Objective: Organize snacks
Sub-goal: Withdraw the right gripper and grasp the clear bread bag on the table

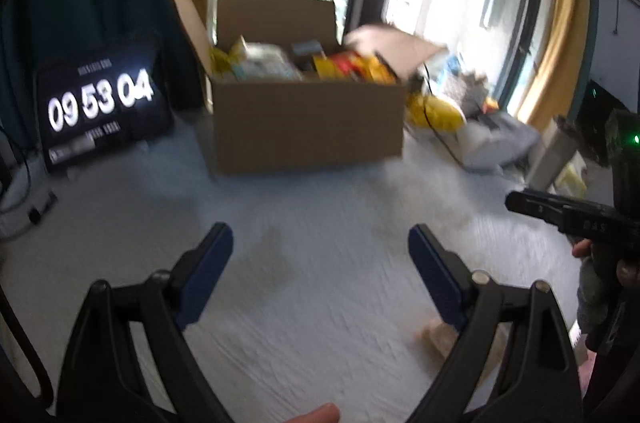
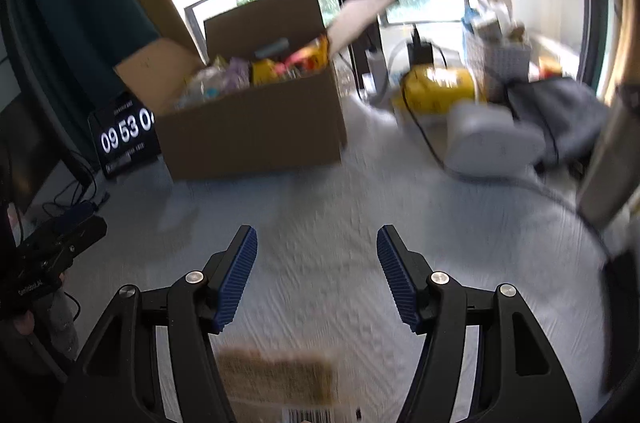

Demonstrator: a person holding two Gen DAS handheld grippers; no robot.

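An open cardboard box (image 1: 308, 123) stands on the white cloth surface, filled with several snack packs (image 1: 344, 65) in yellow, red and pale wrappers. It also shows in the right wrist view (image 2: 256, 139). My left gripper (image 1: 320, 247) is open and empty, well short of the box. My right gripper (image 2: 316, 247) is open and empty too; it also shows at the right edge of the left wrist view (image 1: 516, 201). A tan snack packet (image 2: 276, 379) with a barcode lies on the cloth just below the right gripper, and it shows in the left wrist view (image 1: 436, 337).
A dark screen showing 09 53 04 (image 1: 100, 103) leans left of the box. A yellow bag (image 2: 440, 91), a grey basket (image 2: 496, 59), a white pillow-like bundle (image 2: 488, 143) and dark cloth (image 2: 560, 119) sit to the right. Cables (image 2: 432, 143) trail across the cloth.
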